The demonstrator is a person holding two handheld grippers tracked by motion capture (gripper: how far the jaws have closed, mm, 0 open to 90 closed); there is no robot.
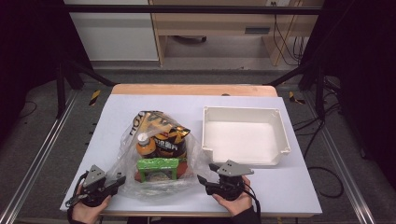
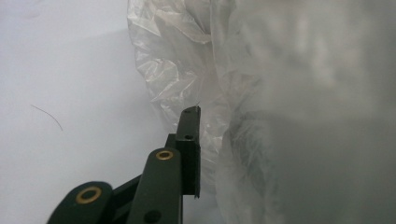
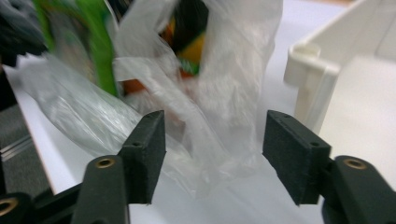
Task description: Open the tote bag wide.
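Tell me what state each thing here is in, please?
Clear plastic bag: crumpled, lying on the table, snacks and a bottle inside.
Orange bottle: inside the bag, capped.
Green packet: inside the bag.
White bin: upright, empty.
Left gripper: at the bag's edge; grip unclear.
Right gripper: jaws open, bag film between them, not pinched.

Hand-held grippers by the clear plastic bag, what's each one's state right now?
Left hand-held gripper: cannot be told; one jaw lies against the clear plastic bag.
Right hand-held gripper: open, holding nothing.
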